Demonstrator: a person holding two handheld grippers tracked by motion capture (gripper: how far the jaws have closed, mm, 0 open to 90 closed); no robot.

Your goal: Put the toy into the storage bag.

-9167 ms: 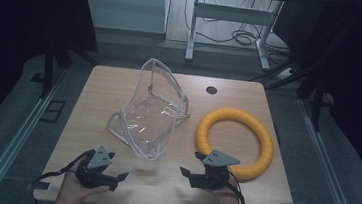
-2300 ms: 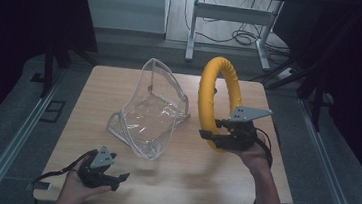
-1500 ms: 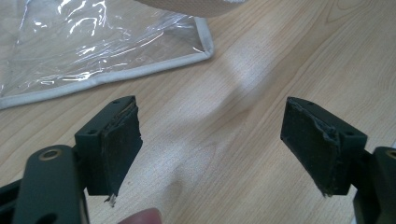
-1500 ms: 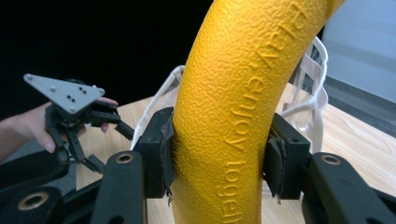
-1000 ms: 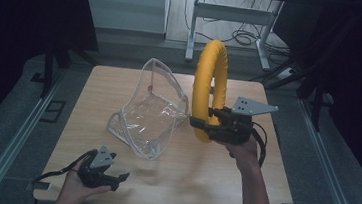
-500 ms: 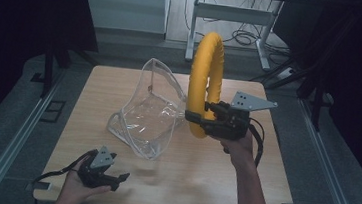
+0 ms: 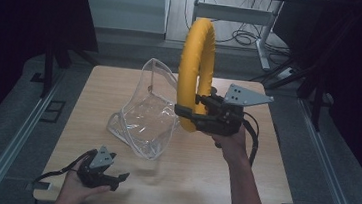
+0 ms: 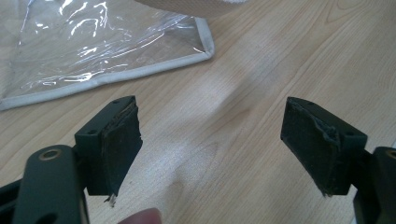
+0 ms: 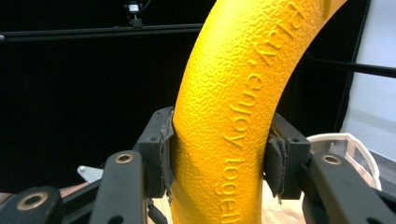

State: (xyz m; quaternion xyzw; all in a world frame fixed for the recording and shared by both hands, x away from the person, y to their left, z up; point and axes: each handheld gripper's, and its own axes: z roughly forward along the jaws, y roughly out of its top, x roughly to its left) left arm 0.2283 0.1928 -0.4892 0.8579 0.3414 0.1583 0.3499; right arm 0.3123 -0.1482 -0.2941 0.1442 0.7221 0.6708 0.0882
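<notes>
One yellow ring [image 7: 196, 68], foam-like, with a pebbled skin and raised lettering along its curve, as the right gripper view [image 9: 233, 116] showed. It stood upright on edge in the air above the middle of the table, just right of the bag, its top rising past the far edge in the high view.

One right gripper [image 7: 190, 114], black, two-jawed, with a grey three-cornered plate on top and a dark cable trailing. Its jaws were clamped on the lower part of the ring, one pad pressed to each side [image 9: 219, 156]. One hand [image 7: 229, 141] held it, the forearm reaching in from the near right.

One clear plastic bag [image 7: 145, 113], soft and glossy, crumpled into a standing tent shape, with a pale piped border [image 8: 140, 72] and its mouth held open. It sat left of centre on the table, its near flat corner lying toward the left gripper.

One left gripper [image 7: 120, 179], the same black make with its own small grey plate, rested at the near left corner in one hand [image 7: 77, 190]. Its jaws stood wide apart with nothing between them but bare wood [image 8: 210, 128], both pads dark and worn.

One table [image 7: 256, 189], rectangular, light wood grain, corners rounded.
</notes>
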